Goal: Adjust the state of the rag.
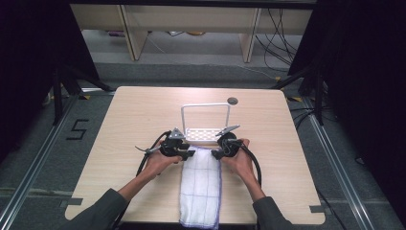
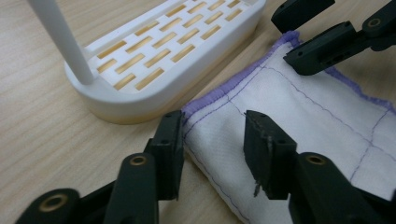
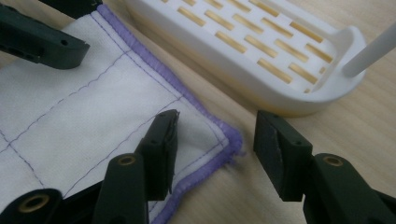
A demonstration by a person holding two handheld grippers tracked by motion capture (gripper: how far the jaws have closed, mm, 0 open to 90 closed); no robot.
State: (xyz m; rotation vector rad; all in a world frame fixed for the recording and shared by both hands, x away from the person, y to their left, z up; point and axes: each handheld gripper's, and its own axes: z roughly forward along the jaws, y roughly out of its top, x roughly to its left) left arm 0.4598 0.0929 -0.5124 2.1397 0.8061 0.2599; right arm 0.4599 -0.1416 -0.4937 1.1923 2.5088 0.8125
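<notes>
Cloth, white with purple hem, lies at lower centre of the high view, its far edge just short of the white rack. My left gripper and right gripper each straddle a far corner, jaws spread, not pinching.

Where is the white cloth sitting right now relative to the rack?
In the high view the white cloth lies at the table's near middle, running from the front edge up to the white rack, almost touching its base, with the left gripper and right gripper at its far corners.
</notes>
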